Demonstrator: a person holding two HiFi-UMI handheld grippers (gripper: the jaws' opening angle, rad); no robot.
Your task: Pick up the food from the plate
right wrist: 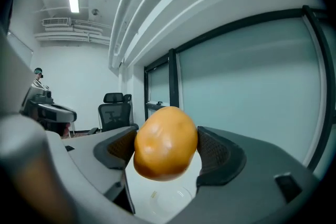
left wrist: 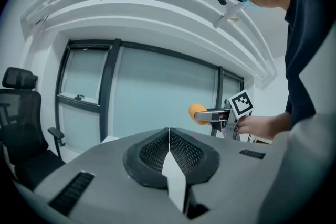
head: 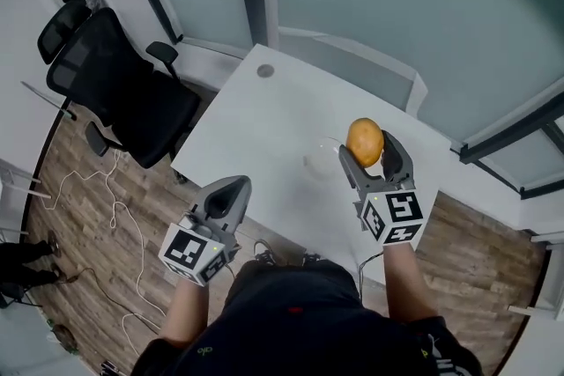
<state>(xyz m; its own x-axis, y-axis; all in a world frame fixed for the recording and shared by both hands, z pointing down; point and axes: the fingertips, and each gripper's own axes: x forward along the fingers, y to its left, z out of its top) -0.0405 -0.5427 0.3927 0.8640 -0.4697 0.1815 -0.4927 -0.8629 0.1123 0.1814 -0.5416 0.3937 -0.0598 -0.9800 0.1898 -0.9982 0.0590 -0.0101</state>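
An orange-brown bun-like food (head: 365,141) hangs above the white table (head: 264,128), held between the jaws of my right gripper (head: 367,151). In the right gripper view the food (right wrist: 165,142) fills the gap between the two pads, and a clear plate (right wrist: 168,198) lies on the table below it. In the head view the plate (head: 319,161) shows faintly just left of the food. My left gripper (head: 227,195) is shut with nothing in it, near the table's front edge. From the left gripper view (left wrist: 169,150) the food (left wrist: 197,113) shows far off.
A black office chair (head: 115,88) stands left of the table on the wood floor, with cables (head: 97,189) trailing near it. Glass partitions (head: 397,4) run behind the table. A small round grommet (head: 265,71) sits at the table's far corner.
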